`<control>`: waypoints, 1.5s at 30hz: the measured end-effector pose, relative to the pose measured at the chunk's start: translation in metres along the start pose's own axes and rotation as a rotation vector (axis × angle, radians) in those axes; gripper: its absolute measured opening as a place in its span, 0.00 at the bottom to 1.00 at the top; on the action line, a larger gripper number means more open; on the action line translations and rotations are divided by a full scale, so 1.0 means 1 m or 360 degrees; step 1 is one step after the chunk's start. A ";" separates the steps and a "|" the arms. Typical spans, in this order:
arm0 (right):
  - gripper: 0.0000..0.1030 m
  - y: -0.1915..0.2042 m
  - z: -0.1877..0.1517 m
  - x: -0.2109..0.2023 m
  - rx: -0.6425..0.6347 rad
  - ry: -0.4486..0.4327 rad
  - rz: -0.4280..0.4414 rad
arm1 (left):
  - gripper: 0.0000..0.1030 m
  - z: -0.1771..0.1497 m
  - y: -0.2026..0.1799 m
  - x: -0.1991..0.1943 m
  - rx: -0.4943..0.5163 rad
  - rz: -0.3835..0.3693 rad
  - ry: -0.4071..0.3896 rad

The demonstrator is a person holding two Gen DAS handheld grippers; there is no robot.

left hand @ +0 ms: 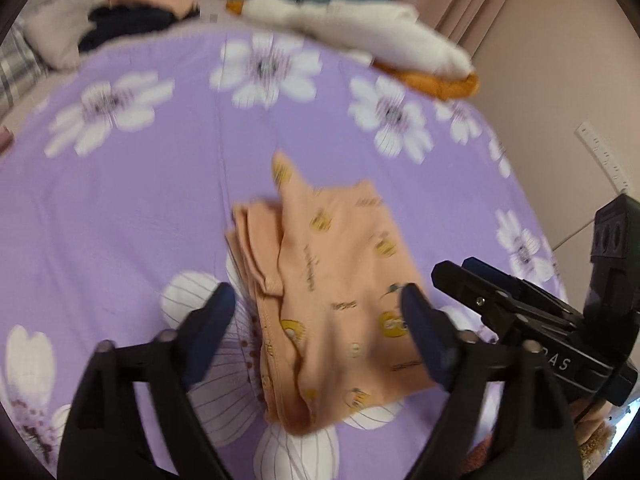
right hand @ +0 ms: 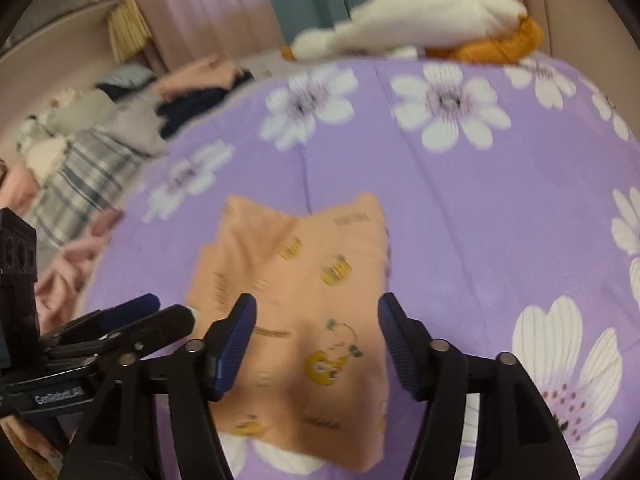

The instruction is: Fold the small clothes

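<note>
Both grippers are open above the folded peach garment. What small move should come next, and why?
Probably close the left gripper on the peach garment to set it aside: it lies folded on the purple sheet, and the right gripper holds nothing.

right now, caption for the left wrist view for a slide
Open left tool over folded peach garment on purple floral sheet.

Both wrist cameras look steeply down, close over the bed (left hand: 120, 208). Each faces the far curtains (right hand: 208, 4). They share the peach garment (left hand: 340, 280), seen from opposite sides.
</note>
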State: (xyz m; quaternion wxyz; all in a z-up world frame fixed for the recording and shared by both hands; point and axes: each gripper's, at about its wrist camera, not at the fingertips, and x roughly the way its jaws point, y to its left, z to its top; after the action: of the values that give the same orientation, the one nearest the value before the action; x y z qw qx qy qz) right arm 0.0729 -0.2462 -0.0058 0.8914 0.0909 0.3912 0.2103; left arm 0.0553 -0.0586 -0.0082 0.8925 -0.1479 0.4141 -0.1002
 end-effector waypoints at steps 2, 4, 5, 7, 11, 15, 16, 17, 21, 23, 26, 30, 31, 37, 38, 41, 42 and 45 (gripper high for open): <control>0.72 0.007 0.002 -0.022 -0.0027 -0.0078 -0.0013 | 0.97 0.000 -0.007 -0.022 0.0036 0.0010 -0.0068; 0.76 0.014 0.004 -0.037 -0.0054 -0.0143 -0.0024 | 0.99 -0.002 -0.015 -0.043 0.0072 0.0037 -0.0136; 0.79 0.018 0.003 -0.044 -0.0066 -0.0169 -0.0028 | 0.99 -0.002 -0.019 -0.050 0.0085 0.0058 -0.0152; 0.83 0.024 0.003 -0.056 -0.0088 -0.0221 -0.0041 | 0.99 -0.007 -0.024 -0.062 0.0107 0.0086 -0.0176; 0.85 0.031 -0.005 -0.070 -0.0120 -0.0285 -0.0097 | 0.99 -0.020 -0.030 -0.077 0.0135 0.0133 -0.0204; 0.85 0.030 -0.011 -0.070 -0.0098 -0.0275 -0.0110 | 0.99 -0.037 -0.029 -0.076 0.0104 0.0108 -0.0167; 0.85 0.030 -0.013 -0.070 -0.0088 -0.0265 -0.0110 | 0.99 -0.040 -0.028 -0.074 0.0092 0.0088 -0.0132; 0.85 0.029 -0.015 -0.069 -0.0076 -0.0252 -0.0114 | 0.99 -0.042 -0.027 -0.071 0.0084 0.0070 -0.0106; 0.85 0.028 -0.019 -0.068 -0.0055 -0.0230 -0.0160 | 0.99 -0.049 -0.031 -0.071 0.0126 0.0108 -0.0093; 0.85 0.028 -0.021 -0.068 -0.0046 -0.0227 -0.0174 | 0.99 -0.051 -0.032 -0.073 0.0137 0.0115 -0.0091; 0.85 0.029 -0.023 -0.071 -0.0047 -0.0234 -0.0202 | 0.99 -0.052 -0.030 -0.076 0.0138 0.0096 -0.0079; 0.85 0.032 -0.025 -0.068 -0.0105 -0.0245 -0.0375 | 0.99 -0.054 -0.034 -0.080 0.0175 0.0094 -0.0086; 0.85 0.032 -0.026 -0.067 -0.0109 -0.0243 -0.0388 | 0.99 -0.055 -0.035 -0.081 0.0177 0.0095 -0.0085; 0.85 0.033 -0.028 -0.066 -0.0121 -0.0227 -0.0352 | 0.99 -0.056 -0.038 -0.081 0.0207 0.0127 -0.0079; 0.85 0.034 -0.028 -0.066 -0.0127 -0.0229 -0.0351 | 0.99 -0.056 -0.038 -0.081 0.0209 0.0131 -0.0078; 0.85 0.034 -0.028 -0.063 -0.0126 -0.0215 -0.0356 | 0.99 -0.057 -0.040 -0.080 0.0212 0.0135 -0.0073; 0.85 0.035 -0.029 -0.063 -0.0129 -0.0212 -0.0356 | 0.99 -0.057 -0.040 -0.079 0.0212 0.0138 -0.0070; 0.85 0.036 -0.030 -0.062 -0.0135 -0.0201 -0.0361 | 0.99 -0.059 -0.039 -0.078 0.0208 0.0152 -0.0061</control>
State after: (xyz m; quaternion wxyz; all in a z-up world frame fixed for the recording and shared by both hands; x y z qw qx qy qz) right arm 0.0027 -0.2417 0.0262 0.9352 0.0213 0.3329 0.1185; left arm -0.0417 -0.0822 0.0247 0.9118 -0.0714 0.3960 -0.0815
